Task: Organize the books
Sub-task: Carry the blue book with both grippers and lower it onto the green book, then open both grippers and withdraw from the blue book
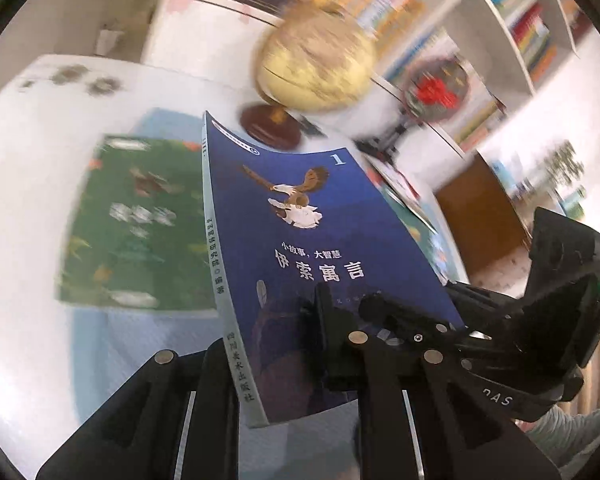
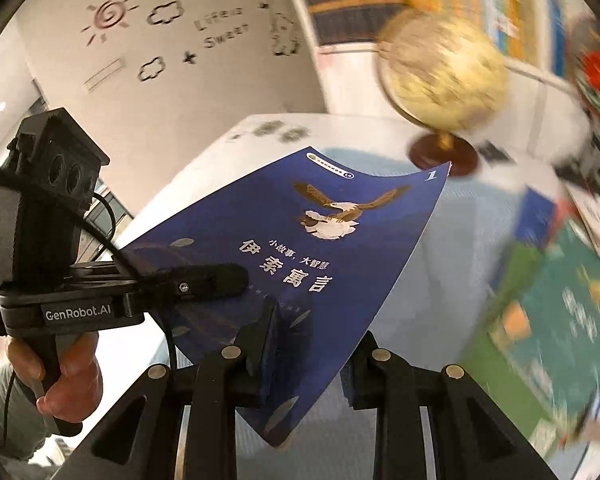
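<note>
Left wrist view: a white table [image 1: 28, 200] carries a green book [image 1: 136, 220] and a globe [image 1: 316, 60], bookshelves [image 1: 512, 32] behind. Your left gripper [image 1: 284, 364] pinches the blue book [image 1: 320, 240], lifted clear.

Right wrist view: your right gripper [image 2: 304, 364] clamps the same blue book [image 2: 300, 240]'s lower edge; your left hand [image 2: 60, 372] grips its handle, angled down.

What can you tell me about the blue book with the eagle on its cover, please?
The blue book is a thin paperback with a deep blue cover, a pale grey spine, an eagle picture, white Chinese title lettering and a white "1" in one top corner. It is lifted off the white table, tilted, its cover slightly bowed. Both grippers clamp its lower edge: the left gripper near the spine, the right gripper at the open side.
</note>
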Demonstrator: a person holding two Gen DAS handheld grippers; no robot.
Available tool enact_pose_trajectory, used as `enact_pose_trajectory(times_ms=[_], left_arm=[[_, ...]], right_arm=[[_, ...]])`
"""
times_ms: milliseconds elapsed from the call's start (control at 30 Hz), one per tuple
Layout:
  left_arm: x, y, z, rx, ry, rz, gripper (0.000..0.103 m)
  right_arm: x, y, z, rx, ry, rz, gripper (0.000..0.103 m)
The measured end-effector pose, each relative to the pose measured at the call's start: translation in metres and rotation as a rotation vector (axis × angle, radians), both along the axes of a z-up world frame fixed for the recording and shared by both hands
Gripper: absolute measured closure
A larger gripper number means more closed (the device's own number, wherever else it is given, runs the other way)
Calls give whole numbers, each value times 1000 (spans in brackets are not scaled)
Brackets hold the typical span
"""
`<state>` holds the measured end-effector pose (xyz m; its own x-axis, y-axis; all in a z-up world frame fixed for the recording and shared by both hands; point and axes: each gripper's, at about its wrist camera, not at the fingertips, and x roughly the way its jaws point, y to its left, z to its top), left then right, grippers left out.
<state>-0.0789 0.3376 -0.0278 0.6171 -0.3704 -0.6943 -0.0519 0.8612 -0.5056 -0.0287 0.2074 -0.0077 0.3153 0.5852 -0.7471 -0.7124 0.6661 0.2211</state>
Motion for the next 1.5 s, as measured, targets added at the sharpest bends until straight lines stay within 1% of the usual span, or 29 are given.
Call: enact_pose_trajectory(times_ms=[67, 167, 333, 433, 500, 567, 633, 767, 867, 933, 1000, 1033, 1067, 1100, 1200, 1367, 1500], left_arm=[[8, 20, -5, 10, 3, 42, 89], [21, 50, -18, 13, 19, 112, 89], [47, 74, -45, -4, 61, 154, 89], [57, 81, -60, -1, 85, 155, 88], [60, 82, -67, 6, 107, 157, 83], [60, 85, -73, 11, 133, 159, 77], [55, 87, -78, 9, 150, 167, 76], [43, 90, -87, 53, 180, 195, 73], [36, 98, -94, 28, 200, 226, 73], [31, 100, -95, 31, 210, 246, 71], [26, 101, -95, 81, 224, 276, 70], [25, 101, -94, 114, 234, 290, 73], [24, 101, -93, 162, 242, 303, 73], [24, 101, -92, 184, 240, 304, 73], [28, 102, -88, 166, 223, 295, 73], [49, 94, -92, 180, 225, 264, 73], [49, 91, -91, 198, 221, 268, 73]], right_arm=[[12, 28, -3, -6, -7, 27, 78], [32, 59, -17, -5, 20, 53, 77], [64, 95, -42, -45, 50, 70, 77], [75, 102, -57, -66, 80, 73, 77], [82, 103, -67, -58, 123, 69, 77], [82, 97, -74, -44, 157, 61, 77], [83, 96, -81, -48, 178, 55, 77], [77, 105, -88, -103, 151, 80, 77], [71, 112, -92, -126, 141, 99, 77], [69, 118, -94, -140, 124, 104, 77], [67, 121, -96, -153, 122, 99, 77], [66, 120, -96, -160, 116, 90, 76], [68, 121, -97, -170, 112, 77, 76], [72, 122, -99, -169, 120, 69, 76], [75, 119, -100, -149, 152, 48, 76], [66, 118, -96, -149, 146, 32, 76], [66, 118, -100, -148, 163, -4, 75]])
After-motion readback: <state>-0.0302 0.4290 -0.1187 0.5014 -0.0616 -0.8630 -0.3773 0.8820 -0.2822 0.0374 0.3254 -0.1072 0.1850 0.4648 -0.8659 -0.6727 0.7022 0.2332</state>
